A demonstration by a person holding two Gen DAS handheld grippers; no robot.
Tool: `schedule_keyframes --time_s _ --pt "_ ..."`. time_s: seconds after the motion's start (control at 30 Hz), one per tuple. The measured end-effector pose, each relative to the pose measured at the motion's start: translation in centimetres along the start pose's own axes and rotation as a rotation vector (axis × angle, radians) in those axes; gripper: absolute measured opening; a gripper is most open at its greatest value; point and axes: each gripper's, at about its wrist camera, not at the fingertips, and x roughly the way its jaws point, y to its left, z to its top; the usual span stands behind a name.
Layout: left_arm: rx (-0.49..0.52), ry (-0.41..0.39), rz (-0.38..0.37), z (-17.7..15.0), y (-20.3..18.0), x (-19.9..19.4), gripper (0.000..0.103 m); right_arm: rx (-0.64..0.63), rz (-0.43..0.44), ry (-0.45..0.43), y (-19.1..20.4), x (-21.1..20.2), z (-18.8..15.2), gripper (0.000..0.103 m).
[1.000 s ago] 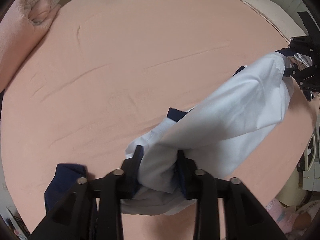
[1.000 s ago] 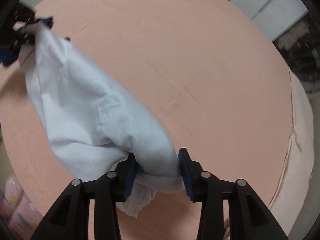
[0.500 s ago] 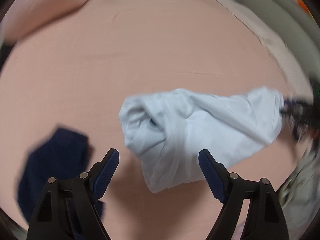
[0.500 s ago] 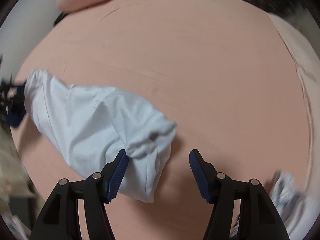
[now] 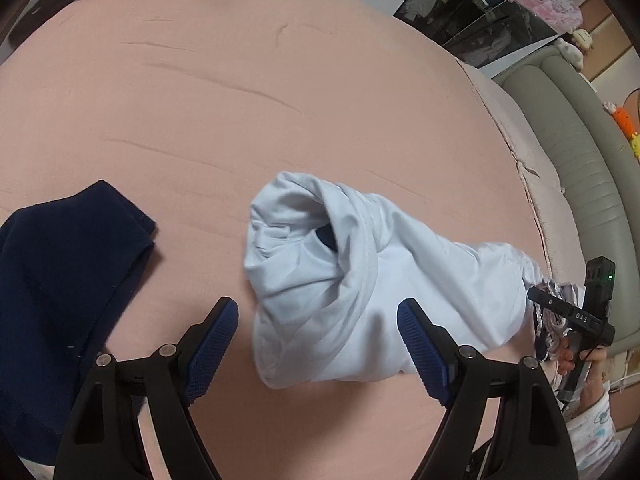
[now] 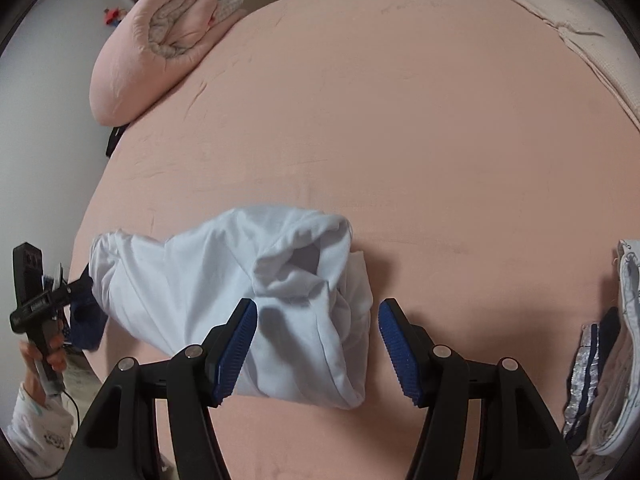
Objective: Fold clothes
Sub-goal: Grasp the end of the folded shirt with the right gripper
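A crumpled white garment (image 5: 360, 280) lies loose on the pink bed sheet (image 5: 280, 100), with a dark patch showing in its folds. My left gripper (image 5: 316, 308) hovers open over its near edge, its blue pads (image 5: 212, 340) apart from the cloth. In the right wrist view the same white garment (image 6: 180, 280) stretches leftward. My right gripper (image 6: 317, 306) stands open over its right end, pads clear of the fabric. A navy garment (image 5: 60, 280) lies to the left of the white one.
A rolled pink duvet (image 6: 160, 40) sits at the far left of the bed. A stack of pale and navy clothes (image 6: 616, 340) lies at the right edge. A grey-green padded sofa (image 5: 580, 160) borders the bed. A person's hand (image 6: 44, 356) holds the left gripper's handle.
Both grippers let go of the white garment, which dropped from being stretched between them onto the sheet. Both sets of jaws opened wide and both views rolled.
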Motion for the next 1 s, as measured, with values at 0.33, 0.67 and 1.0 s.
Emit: schedule_keyframes --time_s 0.33,0.67,1.0 --pt "-0.105 0.025 0.012 -0.1 0.3 3.4 0.049 0.002 -0.026 -0.054 1.9 -1.4 -2.8 0.026" --pt "-0.209 0.032 0.002 -1.2 3.6 3.0 0.038 0.048 -0.108 -0.069 1.9 1.3 -2.4 0.015" --pt "-0.209 0.071 -0.008 -2.3 3.4 2.1 0.041 0.058 -0.106 -0.04 0.2 0.9 -4.6 0.017"
